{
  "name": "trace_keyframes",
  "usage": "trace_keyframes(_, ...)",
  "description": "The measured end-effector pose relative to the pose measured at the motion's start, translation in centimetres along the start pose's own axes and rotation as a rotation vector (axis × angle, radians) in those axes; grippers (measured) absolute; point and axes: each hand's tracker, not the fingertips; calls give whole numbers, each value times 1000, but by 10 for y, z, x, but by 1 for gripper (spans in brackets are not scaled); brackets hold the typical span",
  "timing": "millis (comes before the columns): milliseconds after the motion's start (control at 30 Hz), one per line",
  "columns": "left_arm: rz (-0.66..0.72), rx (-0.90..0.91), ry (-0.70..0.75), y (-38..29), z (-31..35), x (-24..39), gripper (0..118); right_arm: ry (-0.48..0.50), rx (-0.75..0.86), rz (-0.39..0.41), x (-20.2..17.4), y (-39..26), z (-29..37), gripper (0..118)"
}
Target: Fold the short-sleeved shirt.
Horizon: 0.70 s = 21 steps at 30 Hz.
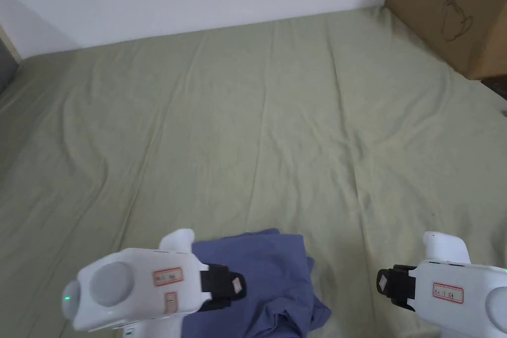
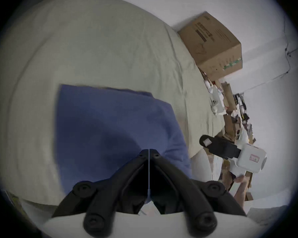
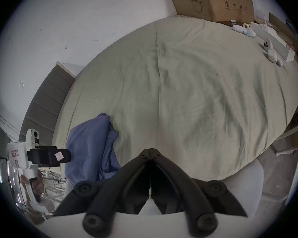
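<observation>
Blue shirt [image 1: 267, 279] lies bunched at the bed's [image 1: 277, 121] near edge, nearly sliding off. My left gripper [image 1: 236, 284] hovers over it, my right gripper [image 1: 382, 282] beside it, both fingers pressed together, empty. Beyond, a cardboard box [image 1: 445, 7].

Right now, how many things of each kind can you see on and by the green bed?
Blue shirt: 1
Handheld tool, left tool and right tool: 2
Cardboard box: 1
Green bed sheet: 1
Total: 5, leaving out the small white things by the bed's far edge, too unclear to count.
</observation>
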Motion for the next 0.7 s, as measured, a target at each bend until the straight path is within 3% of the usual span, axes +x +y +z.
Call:
trace_keyframes(133, -16, -110, -89, -10, -39, 24, 0, 0, 1, -8, 6, -3, 4, 0)
trace_keyframes(267, -74, -146, -7, -19, -68, 38, 0, -11, 4, -24, 15, -4, 8, 0)
trace_keyframes(333, -35, -159, -46, -22, -71, 40, 0, -11, 5, -31, 18, -5, 9, 0)
trace_keyframes(533, -84, -196, -62, -34, -81, 53, 0, -15, 2, -43, 19, -5, 7, 0)
trace_keyframes(700, -83, -195, -87, -37, -77, 57, 0, -4, -1, -12, 6, -2, 7, 0)
